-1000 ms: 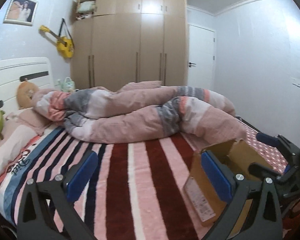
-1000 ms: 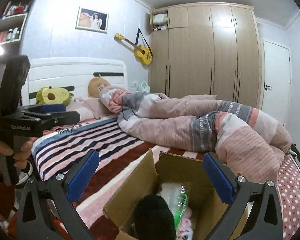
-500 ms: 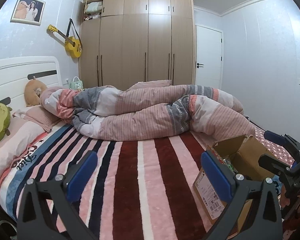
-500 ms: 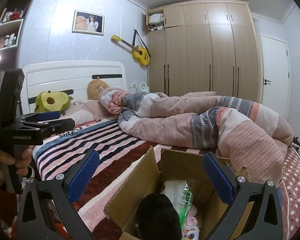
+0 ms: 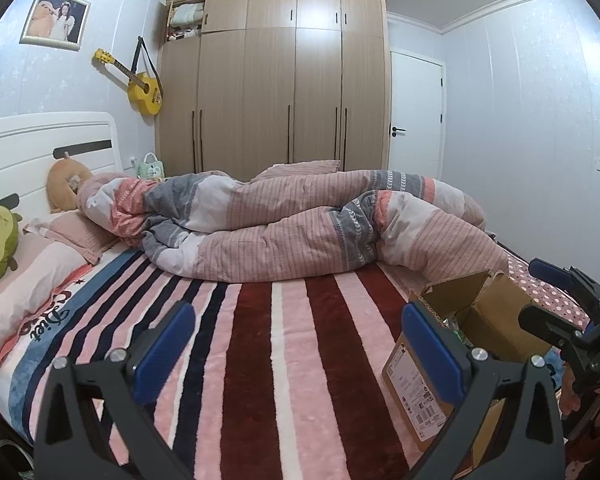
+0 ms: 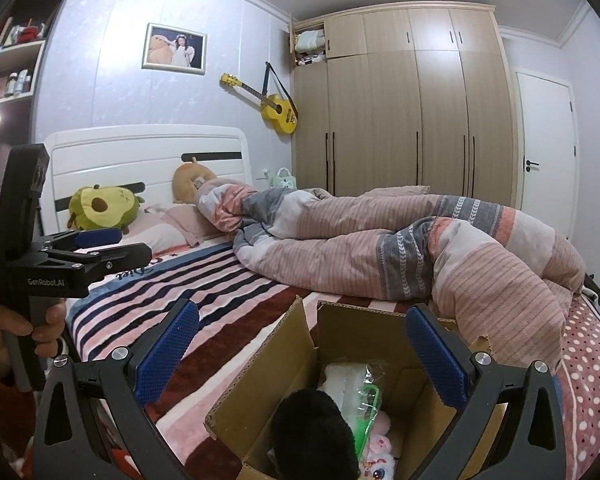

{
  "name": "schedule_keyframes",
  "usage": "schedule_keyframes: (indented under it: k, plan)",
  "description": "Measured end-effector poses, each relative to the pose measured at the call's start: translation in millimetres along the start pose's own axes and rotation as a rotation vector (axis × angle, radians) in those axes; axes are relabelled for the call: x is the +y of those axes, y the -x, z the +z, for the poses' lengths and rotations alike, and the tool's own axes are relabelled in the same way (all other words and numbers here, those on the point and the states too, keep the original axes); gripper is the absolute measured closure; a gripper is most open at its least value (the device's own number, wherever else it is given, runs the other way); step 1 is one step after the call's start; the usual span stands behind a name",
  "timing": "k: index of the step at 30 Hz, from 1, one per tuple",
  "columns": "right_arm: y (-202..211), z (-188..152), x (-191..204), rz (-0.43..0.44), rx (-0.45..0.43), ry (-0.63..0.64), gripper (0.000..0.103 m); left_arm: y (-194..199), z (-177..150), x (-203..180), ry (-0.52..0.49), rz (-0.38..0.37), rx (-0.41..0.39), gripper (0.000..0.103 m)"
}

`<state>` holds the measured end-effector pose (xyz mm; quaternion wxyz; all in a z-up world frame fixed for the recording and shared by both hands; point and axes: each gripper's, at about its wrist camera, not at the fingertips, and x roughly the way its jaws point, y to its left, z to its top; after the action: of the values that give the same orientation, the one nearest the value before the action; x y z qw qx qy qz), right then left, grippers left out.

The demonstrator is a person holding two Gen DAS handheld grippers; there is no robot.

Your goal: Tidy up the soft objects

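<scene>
On the striped bed (image 5: 284, 340) stands 1 open cardboard box (image 6: 352, 336), holding 1 black plush (image 6: 312, 428), 1 white toy in a clear bag (image 6: 352, 380) and 1 pink plush (image 6: 376, 436). The right tongs (image 6: 300, 352) hover over the box, spread wide and empty; the left tongs (image 5: 296, 344) hang released above the bare stripes, beside the box. 1 rumpled duvet (image 5: 300, 224) lies across the far side. At the headboard sit 2 cushions: 1 green avocado plush (image 6: 100, 208) and 1 tan plush (image 6: 188, 178).
</scene>
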<state>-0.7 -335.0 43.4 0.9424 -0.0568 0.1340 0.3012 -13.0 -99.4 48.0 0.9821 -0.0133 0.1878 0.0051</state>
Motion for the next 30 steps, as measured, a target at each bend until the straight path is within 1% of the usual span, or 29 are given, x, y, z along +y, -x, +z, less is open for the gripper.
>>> schedule_keyframes:
  k: [11, 30]
  plan:
    - [5.6, 3.1, -0.6, -0.015, -0.005, -0.006, 0.000, -1.5, 2.9, -9.8, 0.005, -0.014, -0.003, 0.001]
    - [7.2, 3.9, -2.3, -0.021, -0.006, -0.016, 0.000, -0.2, 2.8, -10.8, 0.007, -0.014, -0.002, 0.001]
